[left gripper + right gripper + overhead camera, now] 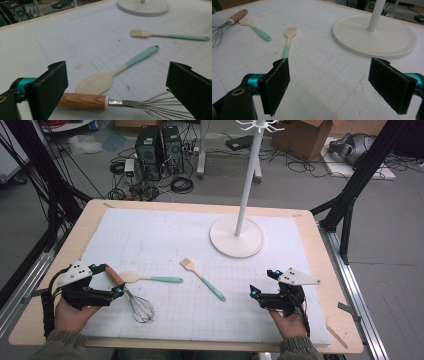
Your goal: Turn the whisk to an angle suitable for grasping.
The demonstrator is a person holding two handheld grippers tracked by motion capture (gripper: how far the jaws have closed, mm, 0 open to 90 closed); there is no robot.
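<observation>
At the left of the bench (320, 250) the left claw (111, 280) is held spread, nothing pinched, with the whisk (134, 300) lying right at its tips. In the left gripper view the whisk's wooden handle (82, 100) is seen crossing the gap between the jaws — low, close to the left jaw, the wires running off toward the right jaw. Its long axis is thus set across the claw's opening, not along it, so a closing would probably meet the handle only if the claw were first lowered and turned. Just beyond the handle lies the spatula (150, 278), its pale blade near the handle, whether touching cannot be told, its green grip pointing right. Farther right the brush (202, 279) is laid aslant, bristles away from the person. Behind it stands the white stand (236, 236). At the right the right claw (262, 283) is held spread and empty — well apart from every utensil, the brush being nearest.
</observation>
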